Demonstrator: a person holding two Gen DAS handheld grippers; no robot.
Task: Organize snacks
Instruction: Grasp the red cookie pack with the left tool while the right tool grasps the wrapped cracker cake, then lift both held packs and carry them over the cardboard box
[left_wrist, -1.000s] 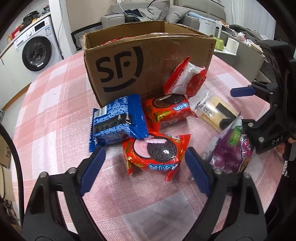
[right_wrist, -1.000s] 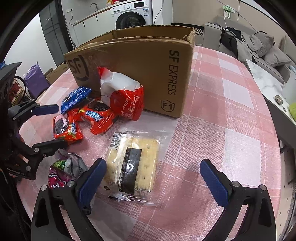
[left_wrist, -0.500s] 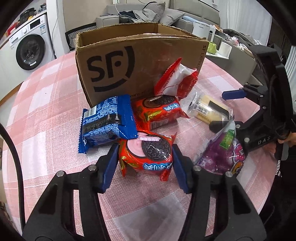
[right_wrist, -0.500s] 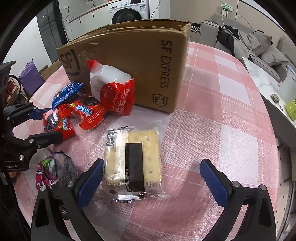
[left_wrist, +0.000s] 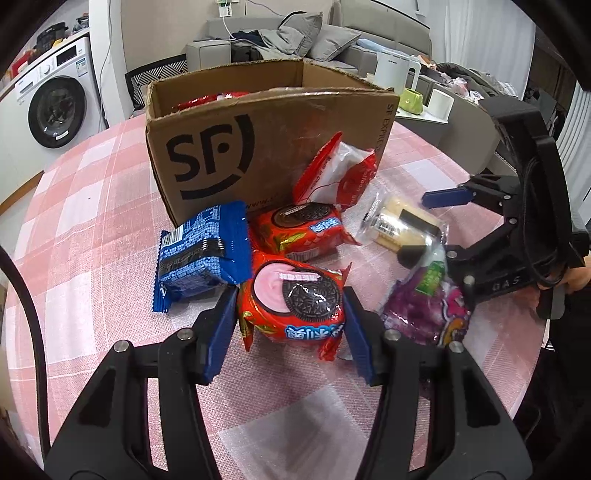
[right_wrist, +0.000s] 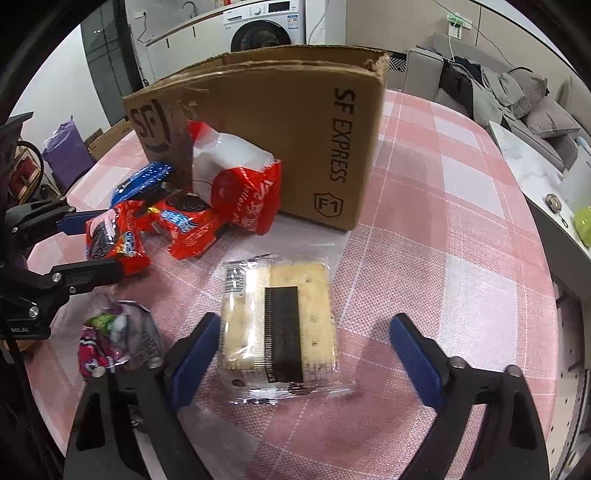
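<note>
Each camera rides behind its tongs, looking steeply down, close; both share the snack pile and box.

1. One cardboard box stood on the table.
2. Two red cookie packs lay in front of it: the near one and the far one.
3. One blue cookie pack lay to their left.
4. One red-and-white pack leaned on the box.
5. One clear cracker pack was counted.
6. One purple candy bag lay on the right.
7. Two pairs of tongs were in view: the left tongs and the right tongs.
</note>
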